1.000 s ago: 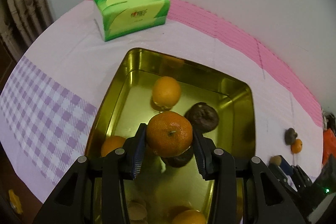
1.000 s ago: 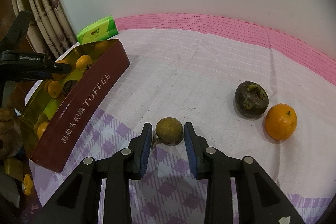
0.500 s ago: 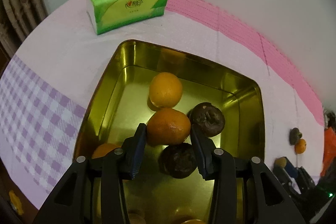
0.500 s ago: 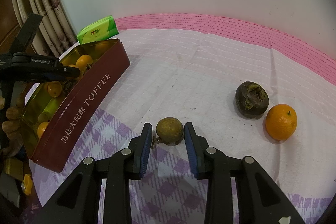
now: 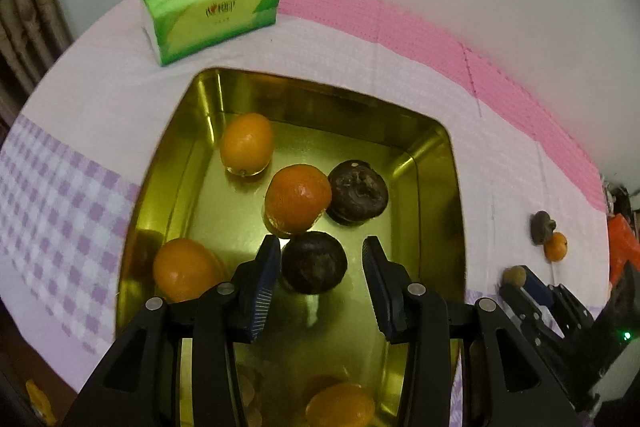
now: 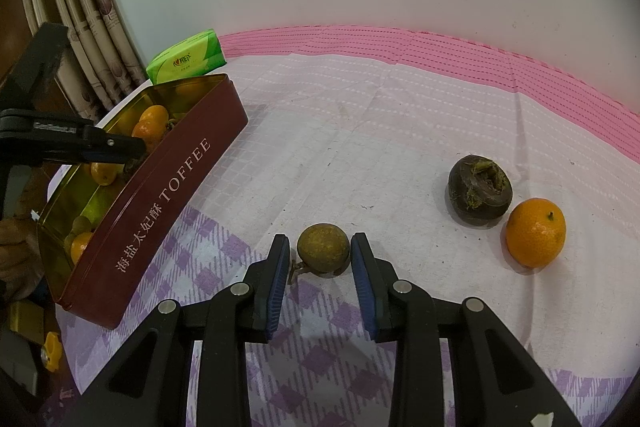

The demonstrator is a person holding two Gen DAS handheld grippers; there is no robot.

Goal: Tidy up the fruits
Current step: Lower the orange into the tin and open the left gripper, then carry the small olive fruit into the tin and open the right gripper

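Observation:
My left gripper hovers over the gold tin with its jaws opening and nothing pressed between the pads. The orange it carried lies free in the tin just beyond the fingertips, beside a dark fruit. Another dark fruit sits on the tin floor below the gap. Two more oranges rest at the left. My right gripper is low on the cloth, shut on a small brown round fruit.
A dark fruit and an orange lie loose on the cloth to the right. The tin's maroon wall stands at the left. A green tissue pack sits behind the tin by the wall.
The left gripper has moved along over the tin, widened its jaws and let go of the orange, which now lies among the other fruit. The right gripper has kept still.

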